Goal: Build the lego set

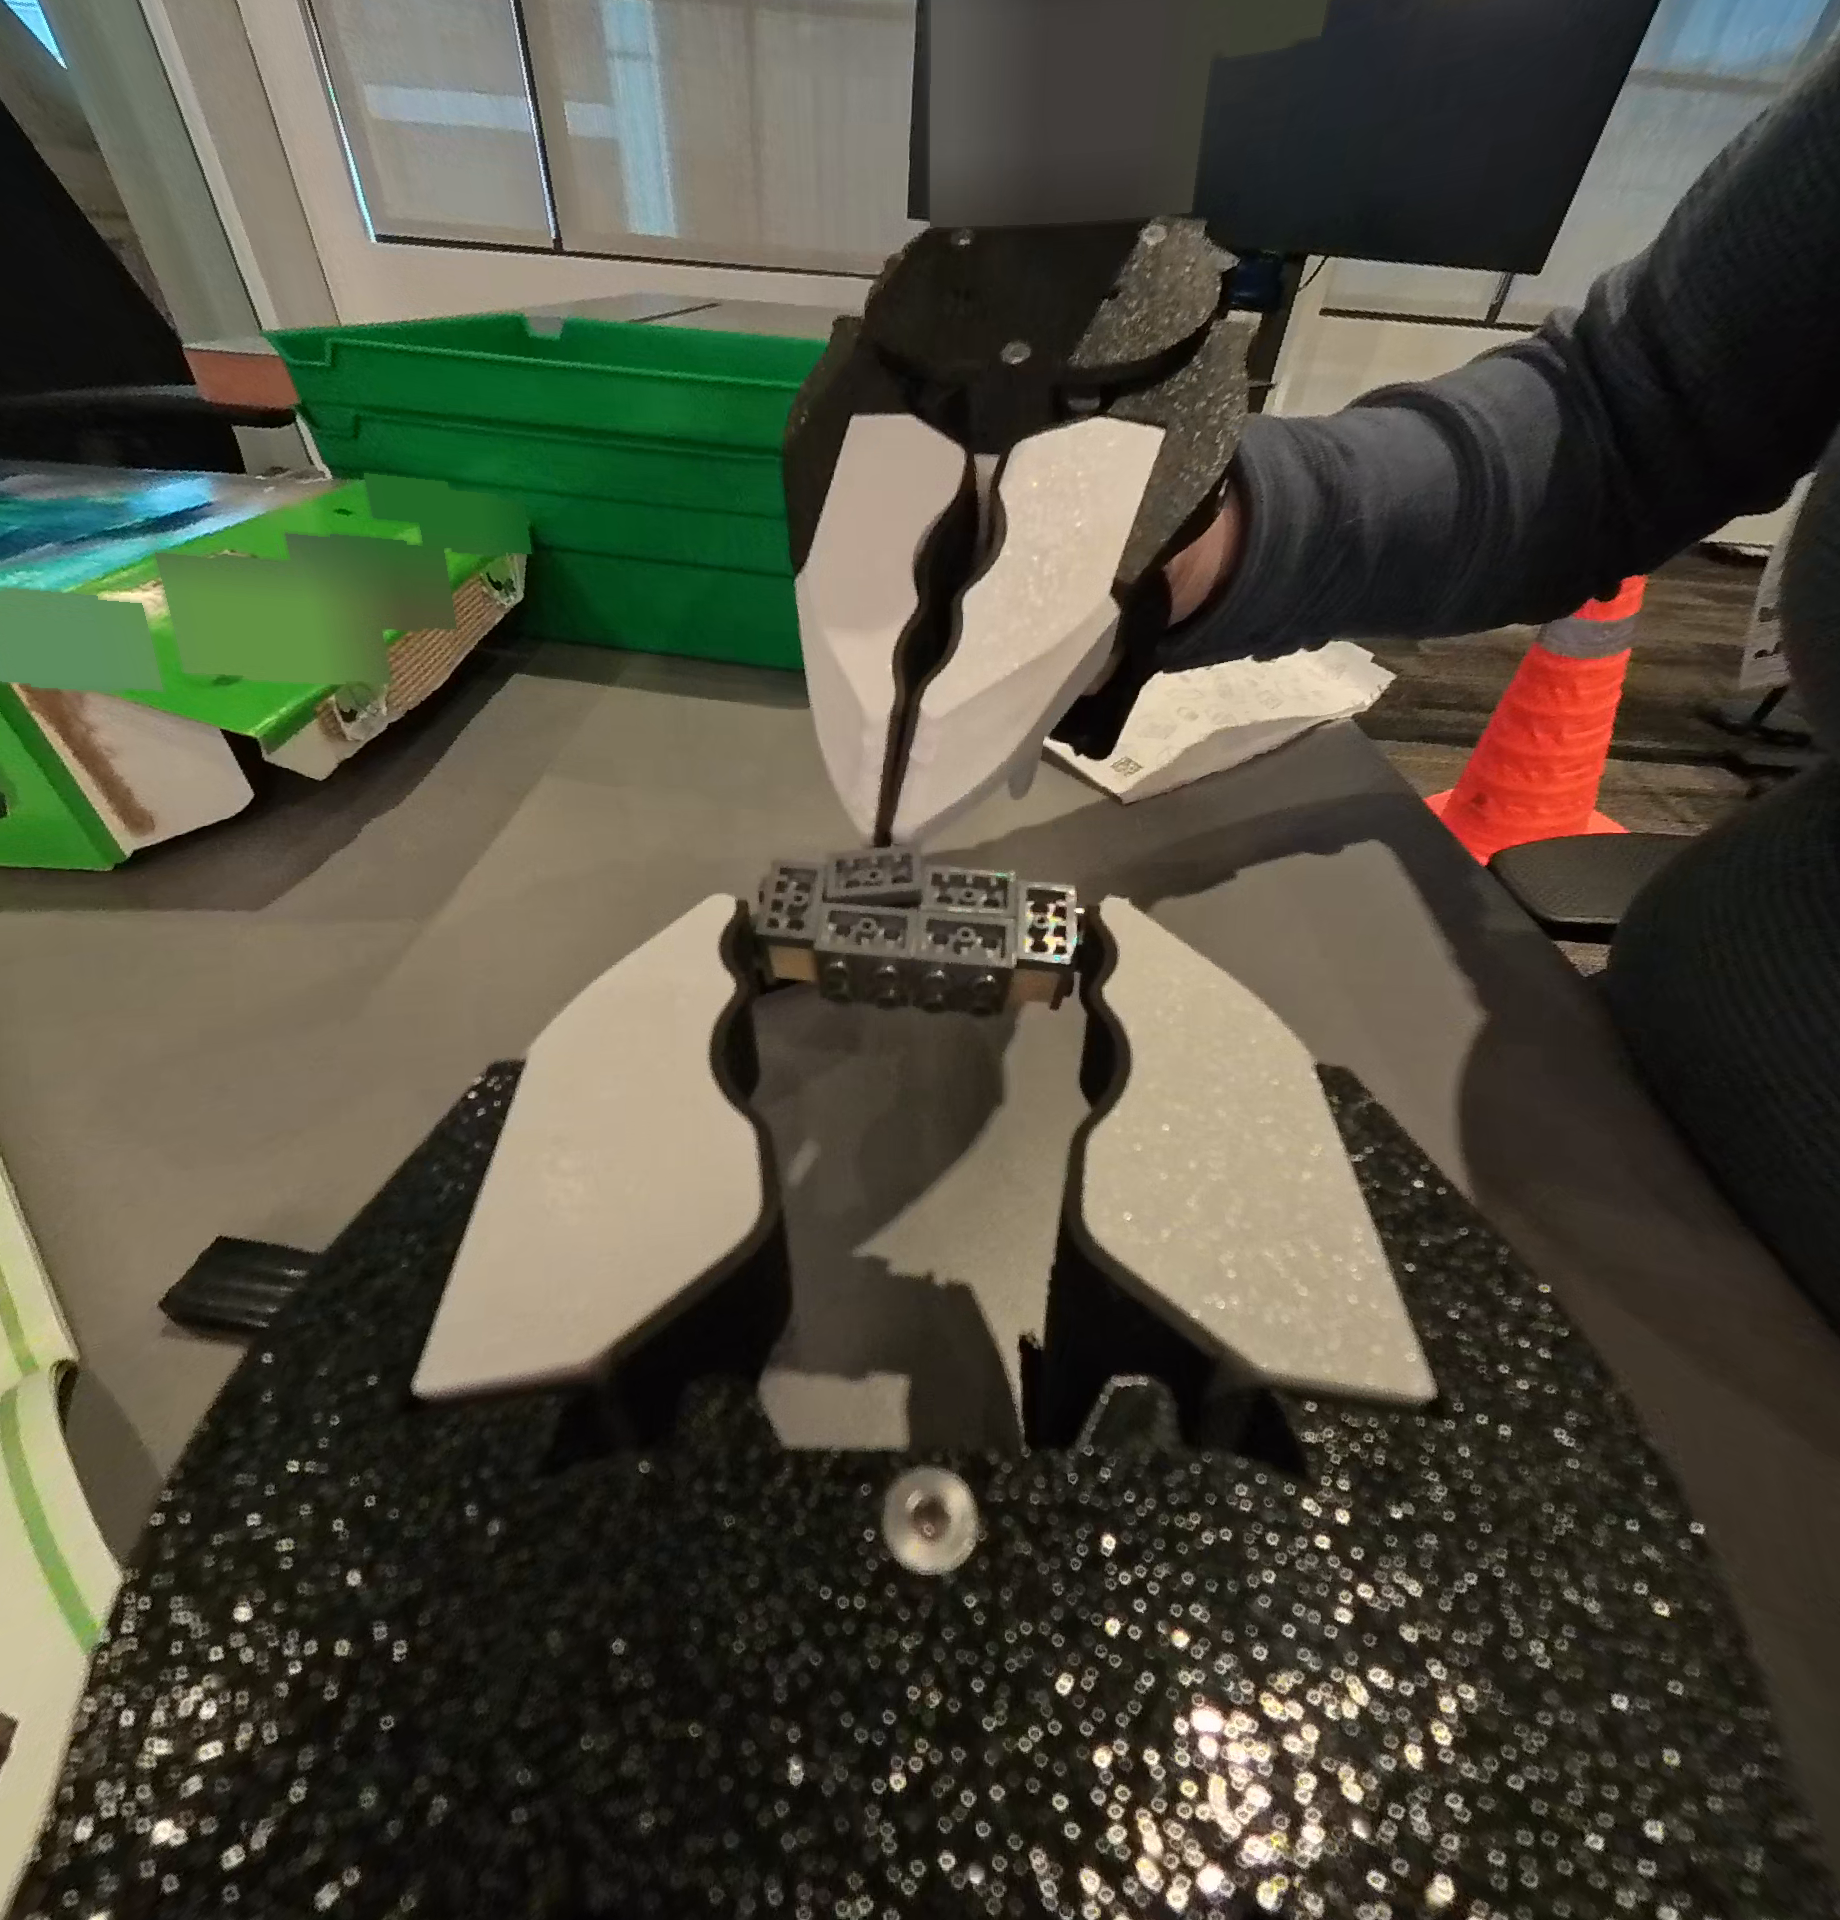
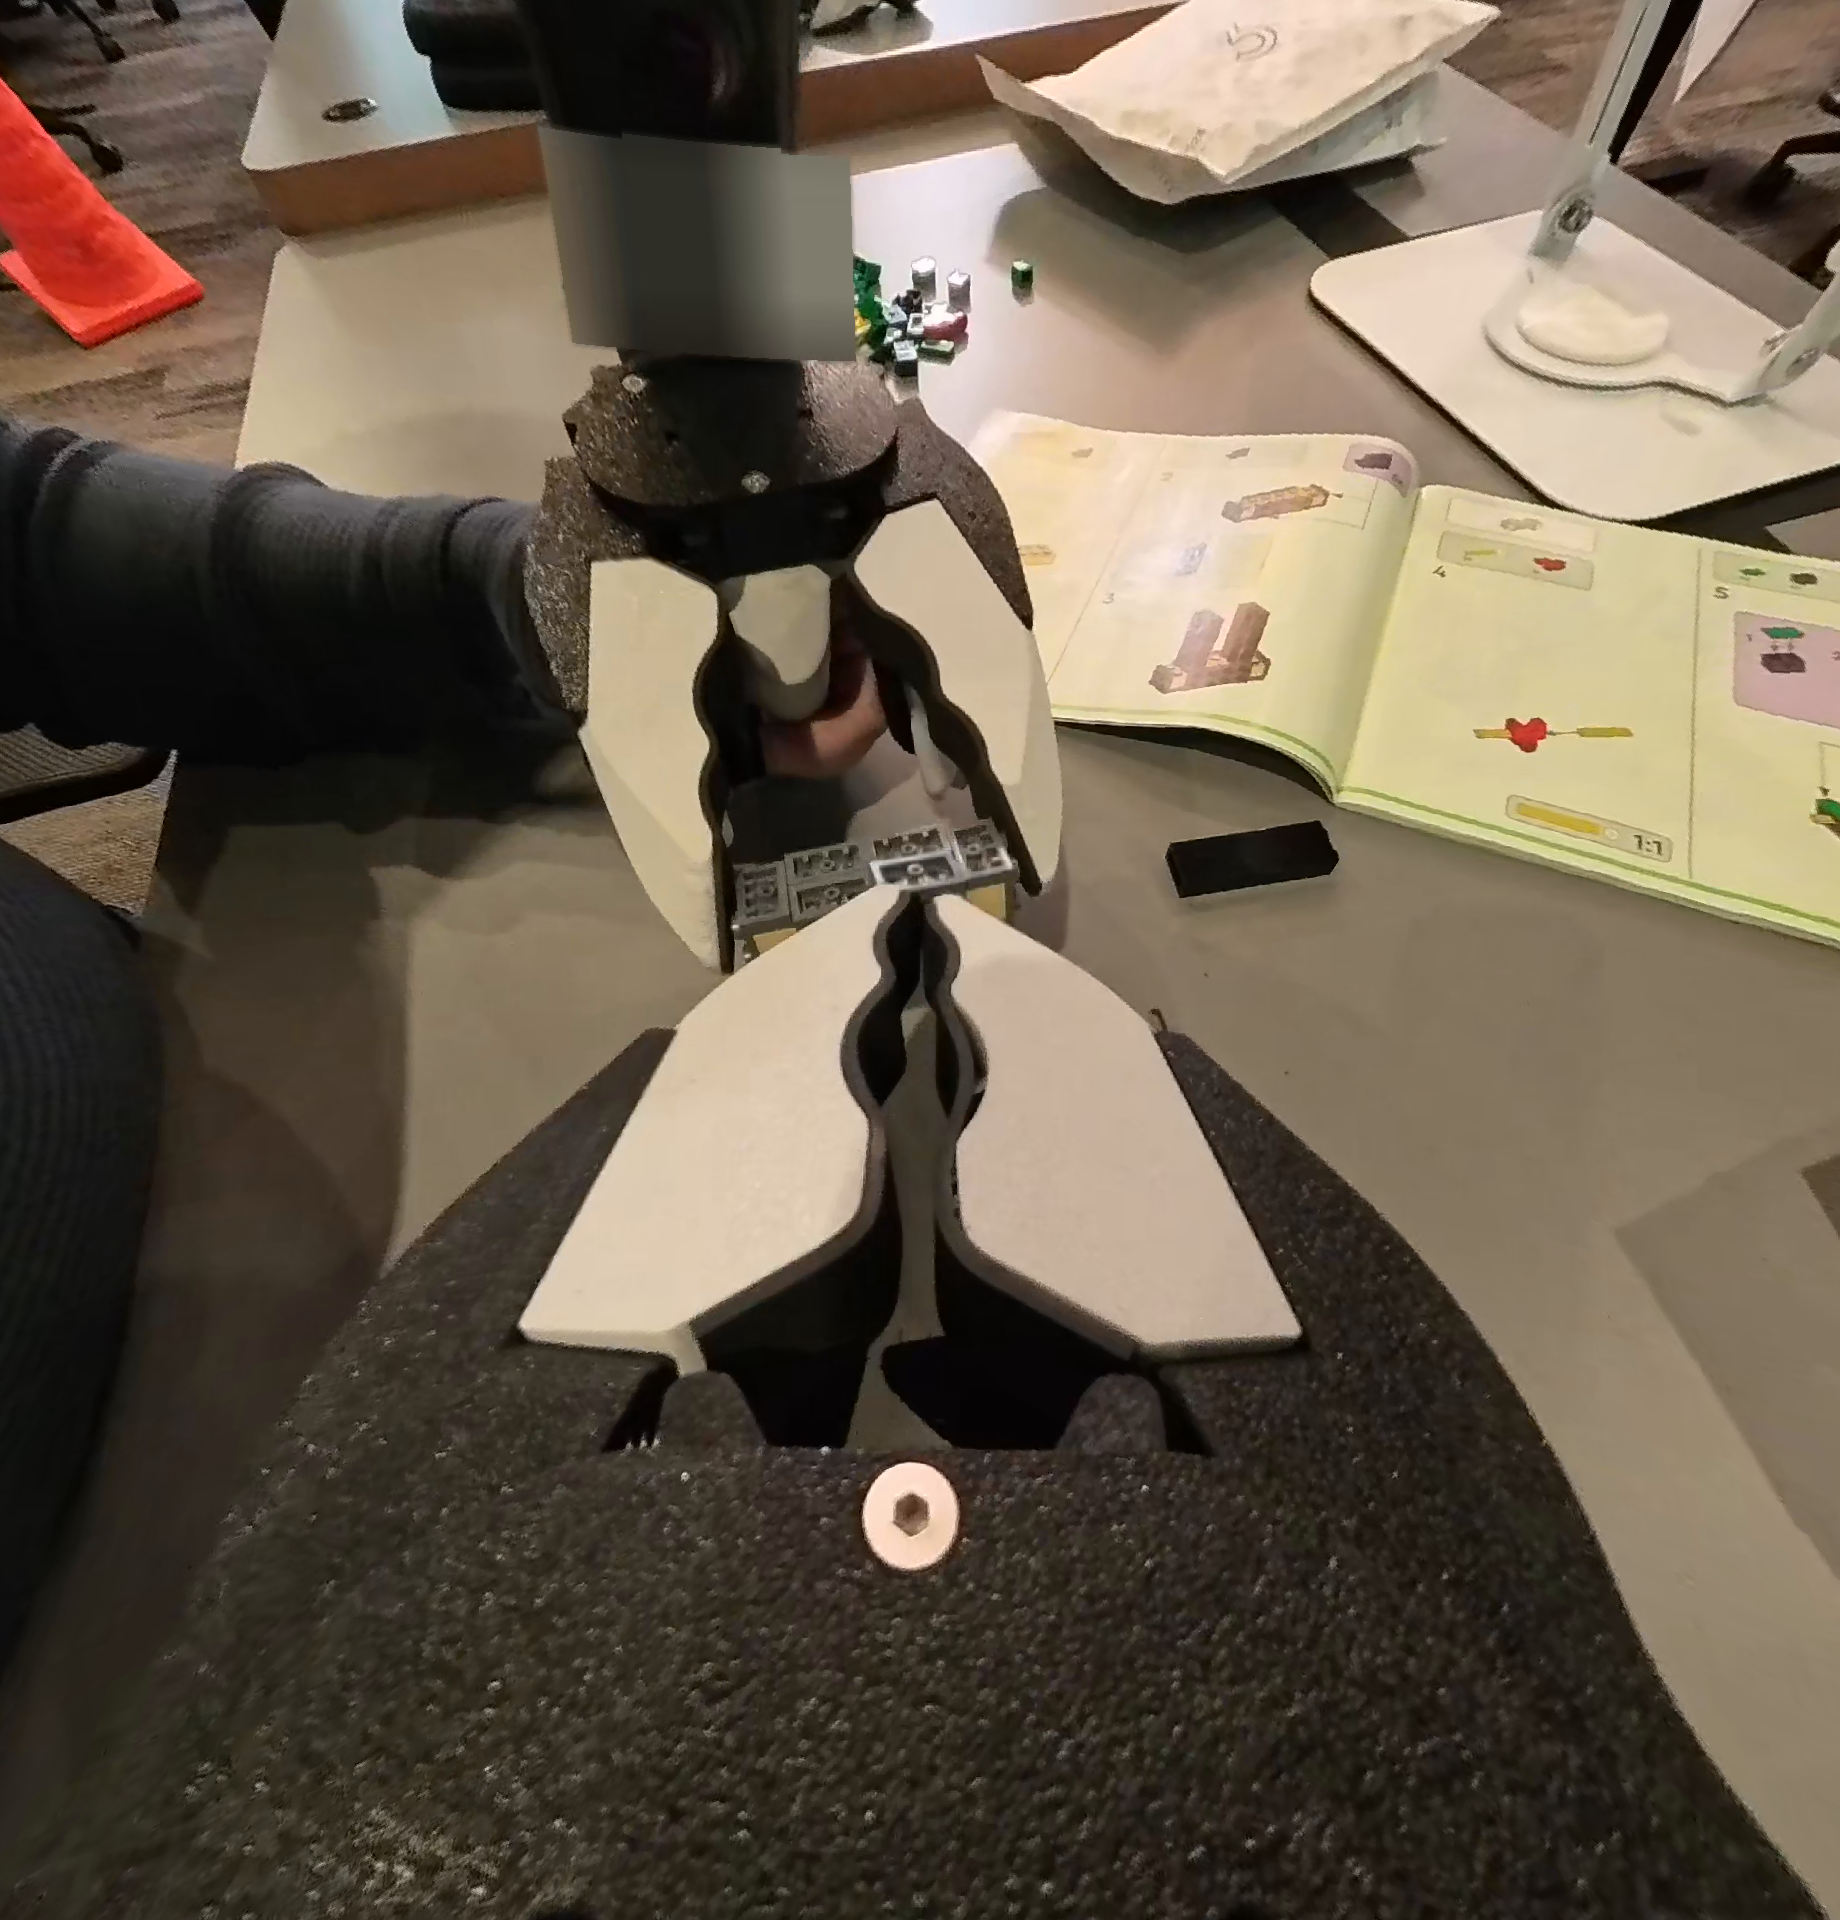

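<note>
A grey lego assembly (image 1: 911, 940) of studded bricks with tan parts at its ends is held above the grey table (image 1: 480, 883). My left gripper (image 1: 916, 920) is shut on the assembly's two ends. My right gripper (image 1: 885, 826) comes from the far side, shut, with its tips on the far edge of a small grey plate (image 1: 874, 873) that lies tilted on top of the assembly. In the right wrist view, my right gripper (image 2: 916, 909) meets the small plate (image 2: 911, 871) on the assembly (image 2: 812, 883), which sits between the fingers of the left gripper (image 2: 880, 894).
An open instruction booklet (image 2: 1415, 644), a black piece (image 2: 1254, 857), a pile of loose bricks (image 2: 916, 312), a white stand base (image 2: 1581, 343) and a paper bag (image 2: 1238, 94) lie on the table. Green bins (image 1: 583, 468), a green box (image 1: 220, 623) and an orange cone (image 1: 1550, 727) stand around. My two grippers' fingertips are within a few centimetres of each other. From the left gripper's tips to the black piece (image 2: 1254, 857) is close to 12 cm.
</note>
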Tool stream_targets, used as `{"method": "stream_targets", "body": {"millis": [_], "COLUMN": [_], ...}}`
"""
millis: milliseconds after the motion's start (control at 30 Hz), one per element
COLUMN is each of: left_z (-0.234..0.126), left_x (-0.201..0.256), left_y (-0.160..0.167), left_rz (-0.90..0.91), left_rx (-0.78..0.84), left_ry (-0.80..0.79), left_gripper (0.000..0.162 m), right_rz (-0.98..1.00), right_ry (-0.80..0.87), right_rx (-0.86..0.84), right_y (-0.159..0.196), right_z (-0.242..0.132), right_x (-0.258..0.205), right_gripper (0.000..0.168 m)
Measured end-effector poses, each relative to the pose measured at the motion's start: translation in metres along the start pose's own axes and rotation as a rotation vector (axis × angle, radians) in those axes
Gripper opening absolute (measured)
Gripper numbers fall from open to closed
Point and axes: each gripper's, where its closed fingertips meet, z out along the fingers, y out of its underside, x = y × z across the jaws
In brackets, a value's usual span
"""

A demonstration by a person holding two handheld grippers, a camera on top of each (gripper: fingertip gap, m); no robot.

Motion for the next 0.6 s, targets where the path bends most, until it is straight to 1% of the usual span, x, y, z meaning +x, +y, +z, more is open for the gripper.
{"method": "stream_targets", "body": {"millis": [200,267,333,433,467,533,600], "left_z": [-0.001,0.0,0.0,0.0,-0.001,-0.002,-0.003], "left_x": [0.0,0.001,0.0,0.002,0.003,0.006,0.009], "left_y": [-0.002,-0.003,-0.002,-0.005,-0.006,-0.01,-0.013], "left_rz": [0.01,0.01,0.017,0.022,0.027,0.033,0.032], "left_rx": [0.009,0.013,0.004,0.022,0.031,0.053,0.071], "left_ry": [-0.006,-0.002,-0.007,0.003,0.007,0.026,0.048], "left_gripper": [0.06,0.06,0.06,0.06,0.06,0.06,0.06], "right_rz": [-0.013,0.005,-0.014,-0.001,0.007,0.003,-0.017], "right_ry": [0.022,-0.009,0.002,-0.007,-0.022,-0.071,-0.097], "right_rx": [-0.003,0.005,-0.007,0.03,0.048,0.075,0.081], "right_y": [-0.002,-0.003,-0.001,-0.005,-0.007,-0.008,-0.007], "right_z": [-0.003,-0.002,-0.001,-0.006,-0.007,-0.01,-0.011], "right_x": [0.004,0.0,0.001,0.002,0.001,-0.004,-0.007], "right_gripper": [0.0,0.0,0.0,0.0,0.001,0.009,0.012]}}
